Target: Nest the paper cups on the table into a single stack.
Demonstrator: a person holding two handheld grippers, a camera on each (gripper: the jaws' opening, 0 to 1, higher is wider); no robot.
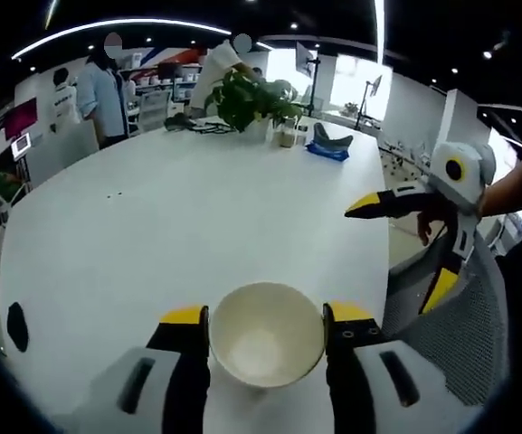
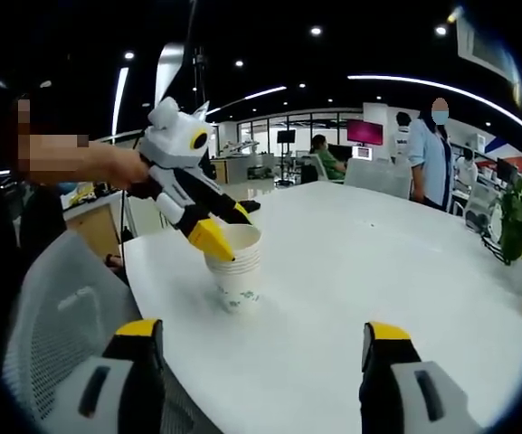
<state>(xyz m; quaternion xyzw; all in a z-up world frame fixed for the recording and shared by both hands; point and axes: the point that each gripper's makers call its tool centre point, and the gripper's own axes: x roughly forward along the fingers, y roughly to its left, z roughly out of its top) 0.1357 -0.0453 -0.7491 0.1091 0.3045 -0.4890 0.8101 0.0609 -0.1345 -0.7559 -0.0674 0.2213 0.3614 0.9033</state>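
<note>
A smooth, round stack of paper cups is pinched between the yellow-tipped jaws of the left gripper on the glossy white table (near its edge). The right gripper is held with jaws spread wide, nothing between them, beside a grey mesh chair back.

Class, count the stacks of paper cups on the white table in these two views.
1: a single stack of paper cups near the table's edge, held between the left gripper's jaws; the individual cups nested inside cannot be counted.

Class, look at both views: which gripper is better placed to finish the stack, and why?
Left. The left gripper has its jaws around the cups on the table. The right gripper is open, holds nothing and sits back from the stack.
</note>
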